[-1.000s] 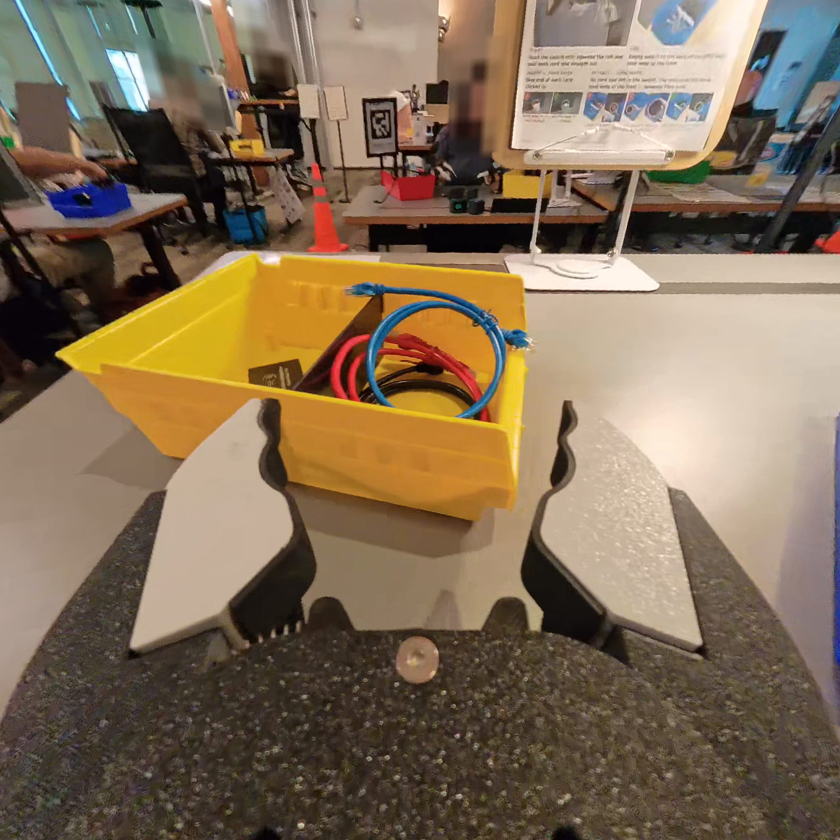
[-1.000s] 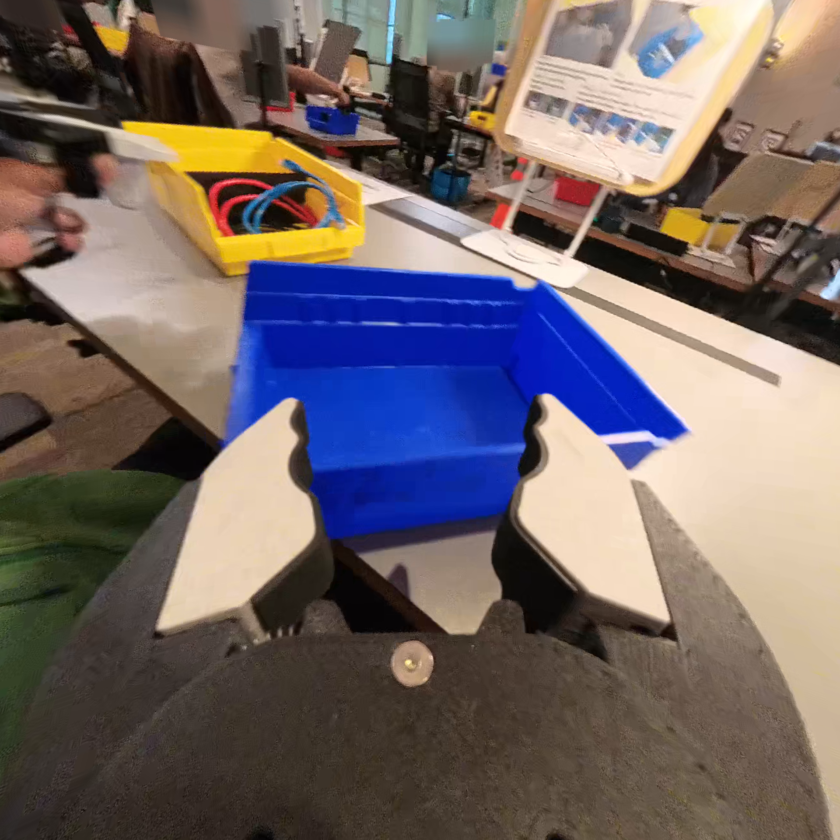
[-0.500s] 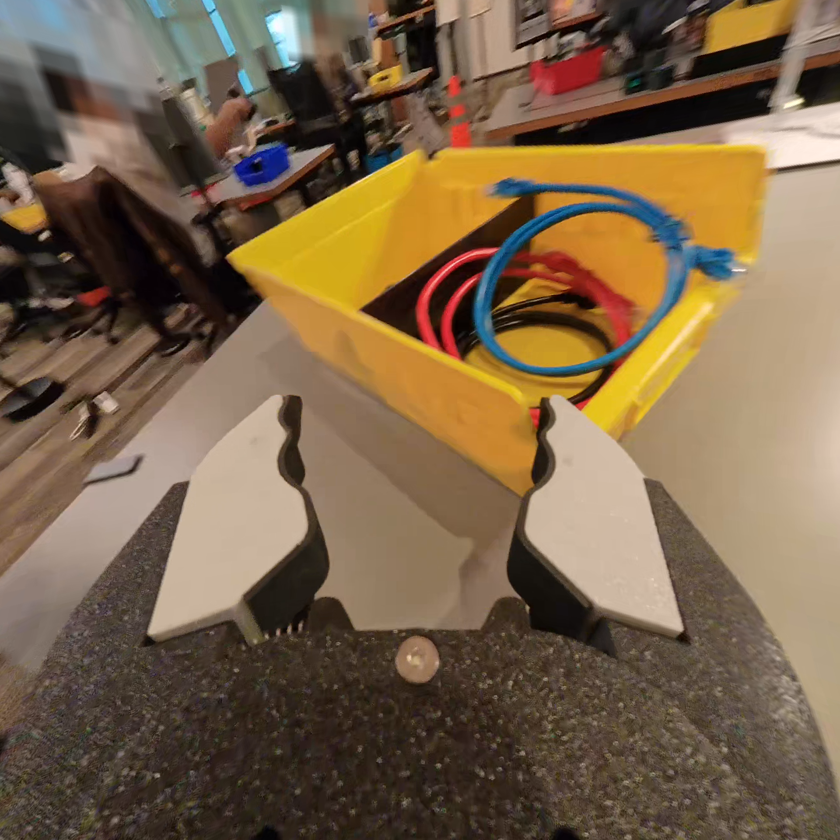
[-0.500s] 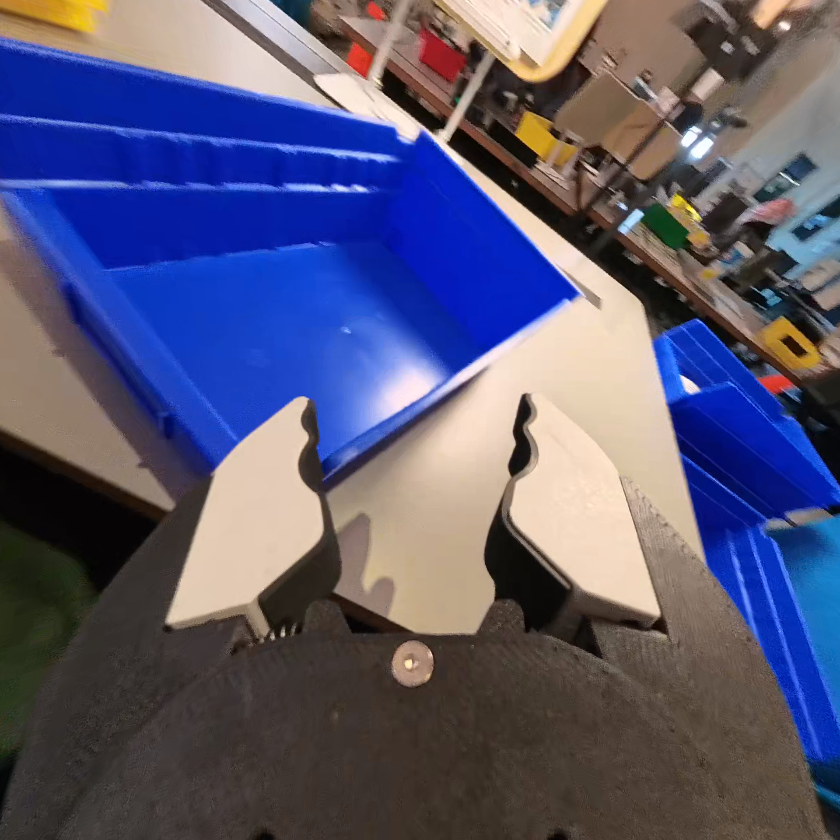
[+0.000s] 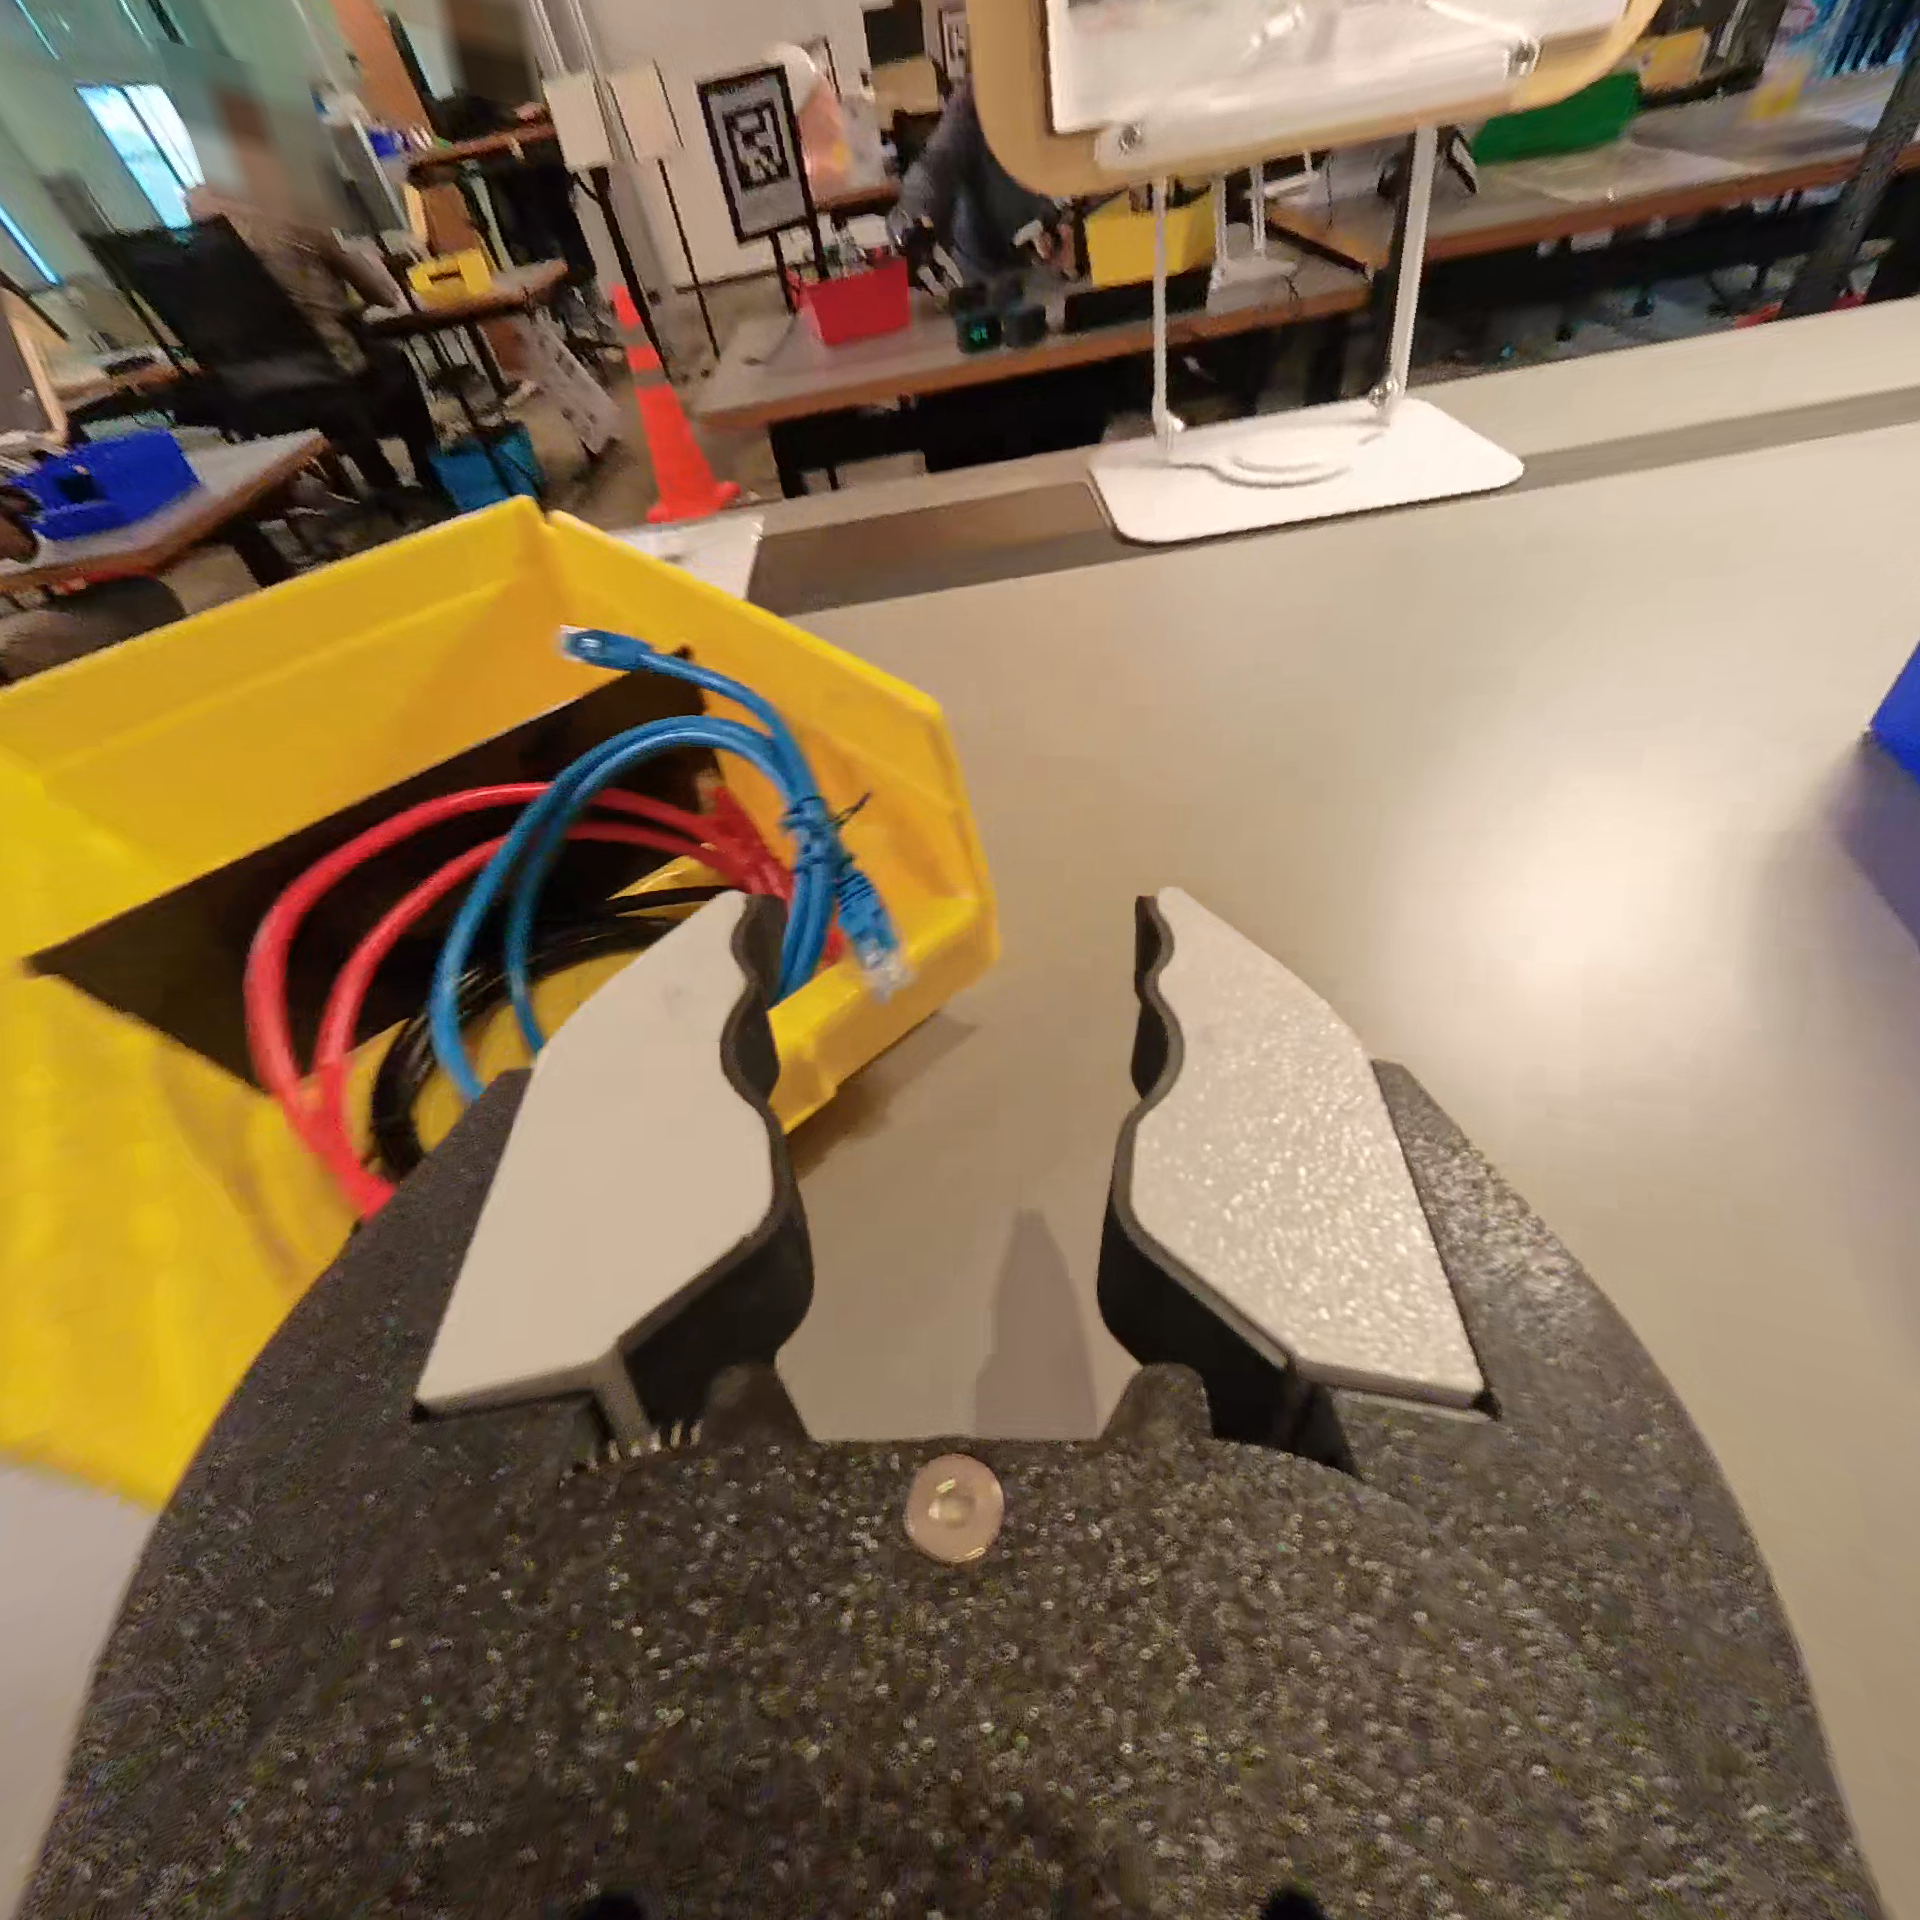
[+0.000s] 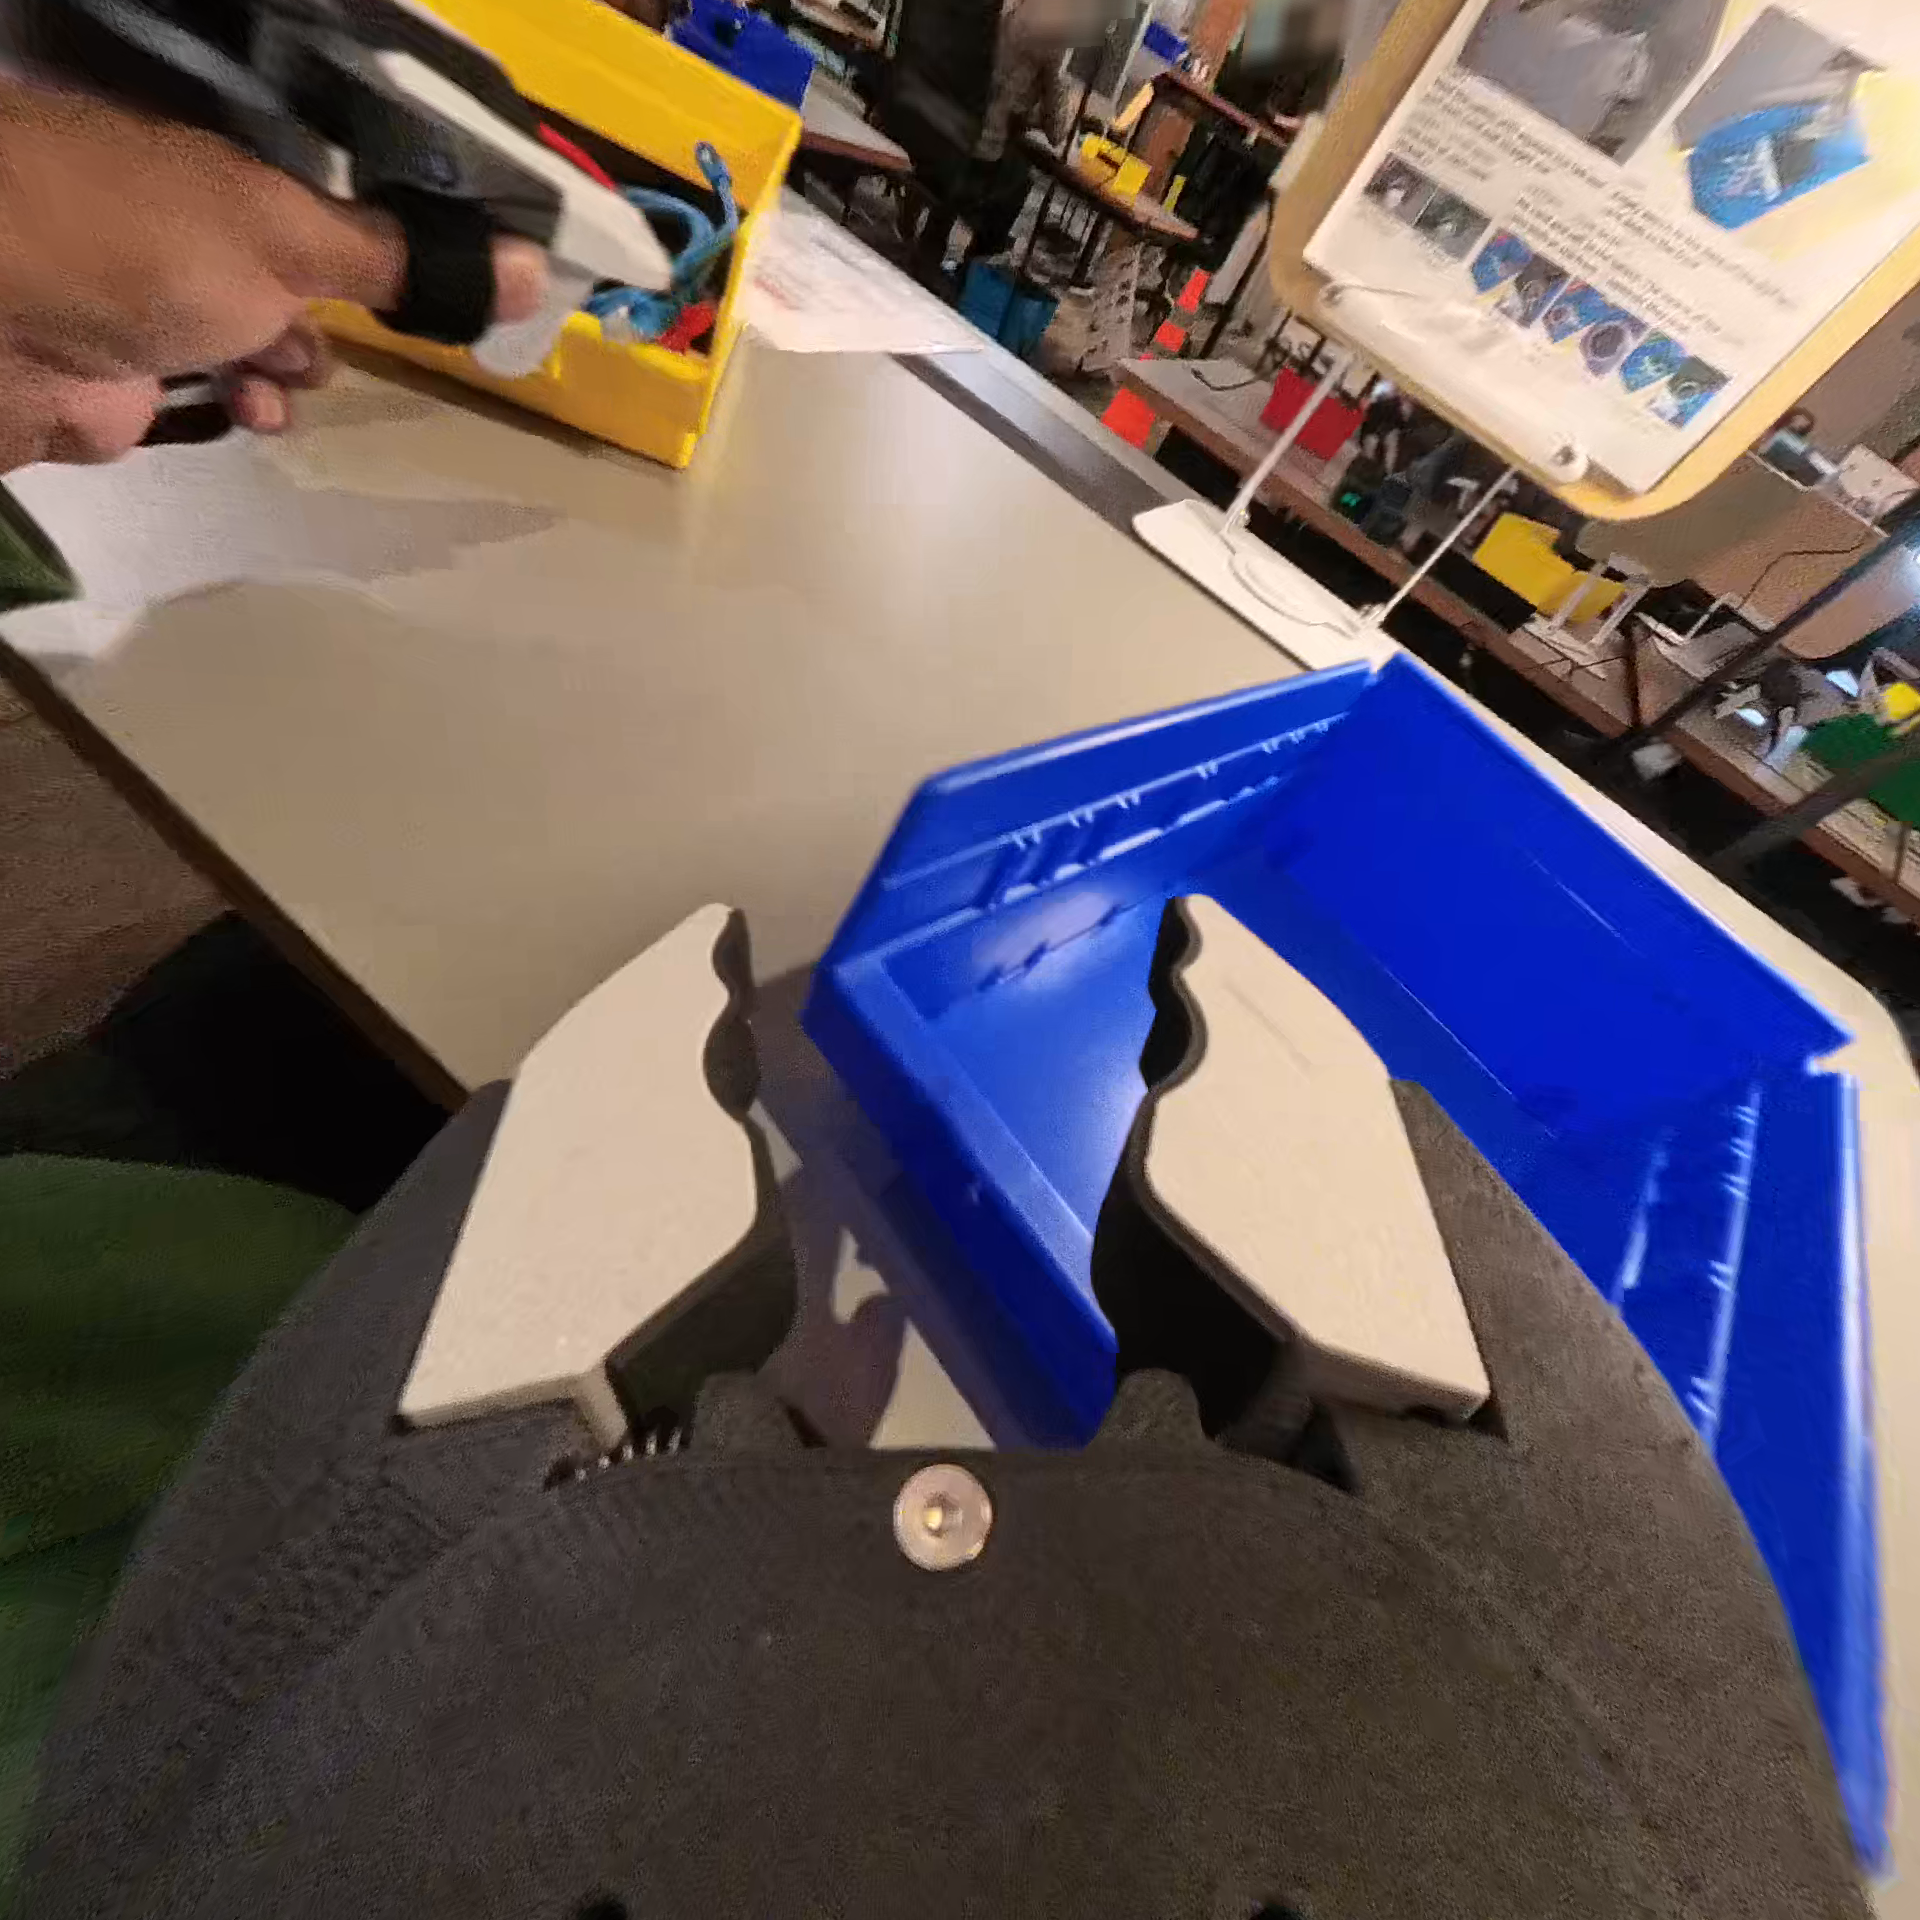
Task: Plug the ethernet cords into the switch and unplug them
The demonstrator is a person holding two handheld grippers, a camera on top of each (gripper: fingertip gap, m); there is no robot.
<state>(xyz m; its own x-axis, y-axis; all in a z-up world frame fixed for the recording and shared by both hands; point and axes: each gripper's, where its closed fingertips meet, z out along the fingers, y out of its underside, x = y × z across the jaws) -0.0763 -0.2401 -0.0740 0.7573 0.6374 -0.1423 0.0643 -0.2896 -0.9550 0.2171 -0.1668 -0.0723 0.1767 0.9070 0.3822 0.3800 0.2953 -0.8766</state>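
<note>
- A pale grey tabletop (image 5: 1351, 831) is filling most of both views, with a busy workshop sitting beyond it along the top of each frame.
- A blue bin (image 6: 1507, 987) is sitting at the centre right of the right wrist view. What shows of its inside is looking empty, and its near left corner is lying between the prongs of the right claw (image 6: 951, 925).
- The right claw is standing apart and gripping nothing.
- A yellow bin (image 5: 260, 707) is occupying the left half of the left wrist view, at the tabletop's edge.
- A sign on a white stand (image 5: 1309, 468) is standing at the upper right of that view.
- Coiled ethernet cords are lying inside the yellow bin: a blue cord (image 5: 665, 790) on top, a red cord (image 5: 312, 956) under it, and a black cord (image 5: 436, 1049) lowest.
- The left claw (image 5: 940, 909) is hanging apart and empty just at the bin's right corner, its left prong over the bin's front rim.
- The blue cord's plug (image 5: 868, 925) is dangling over the rim, just beside that left prong.
- The switch is not visible in either view.
- This is looking like the opening step, fetching a cord; no plugging is under way yet.
- Next, the left claw probably needs to shift slightly left and close on the blue cord behind its plug.
</note>
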